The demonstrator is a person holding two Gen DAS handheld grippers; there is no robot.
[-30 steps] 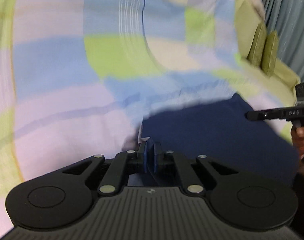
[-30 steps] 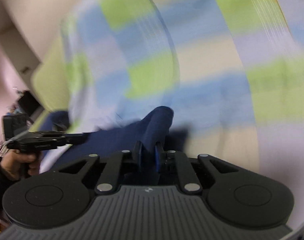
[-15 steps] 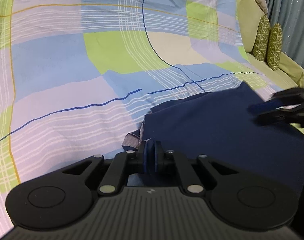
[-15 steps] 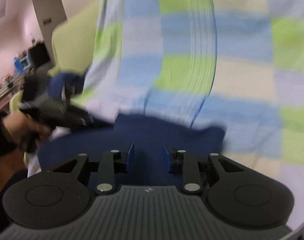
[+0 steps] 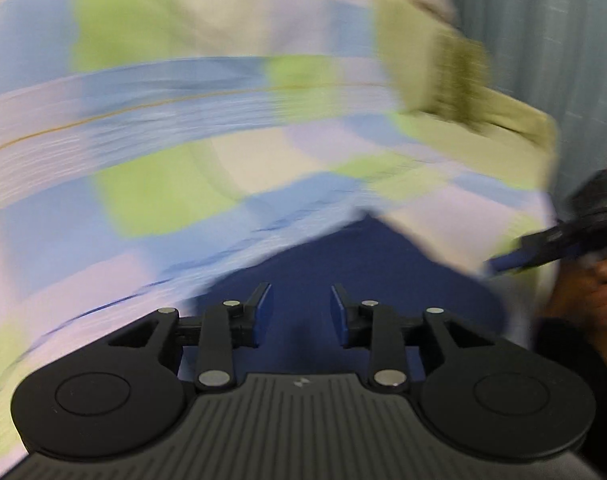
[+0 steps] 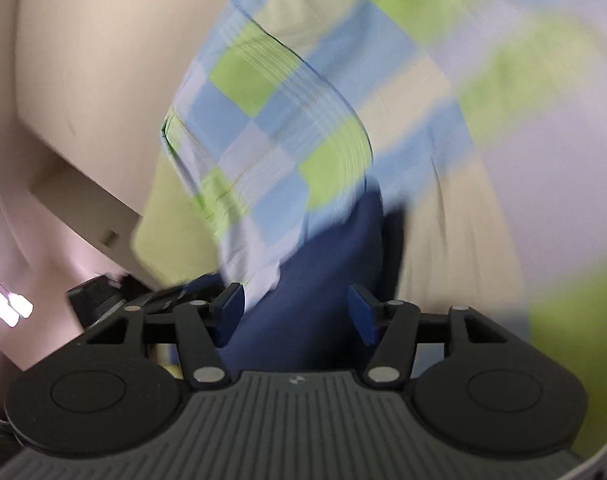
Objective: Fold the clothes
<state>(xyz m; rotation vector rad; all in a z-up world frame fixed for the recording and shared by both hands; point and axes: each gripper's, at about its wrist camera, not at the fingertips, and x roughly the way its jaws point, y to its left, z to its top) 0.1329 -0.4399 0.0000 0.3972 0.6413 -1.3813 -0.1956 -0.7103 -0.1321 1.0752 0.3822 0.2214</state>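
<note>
A navy blue garment (image 5: 343,264) lies flat on the checked bedspread (image 5: 183,120). In the left wrist view my left gripper (image 5: 300,306) hovers over its near part. The jaws are opening, and only flat cloth shows in the gap, untouched by the pads. My right gripper (image 5: 543,246) comes in from the right edge, held by a hand (image 5: 583,292). In the right wrist view my right gripper (image 6: 296,312) is also opening, and the navy garment (image 6: 323,272) runs through the gap without the blue pads (image 6: 363,316) pressing it. Both views are motion-blurred.
The blue, green and lilac bedspread (image 6: 303,120) fills most of both views. Green pillows (image 5: 459,68) lie at the far right of the bed, before a grey curtain (image 5: 563,40). A beige wall (image 6: 83,60) stands left of the bed.
Both grippers were shut on the navy garment; each has let go and its jaws have parted. The left gripper has lifted away, and both views have swung.
</note>
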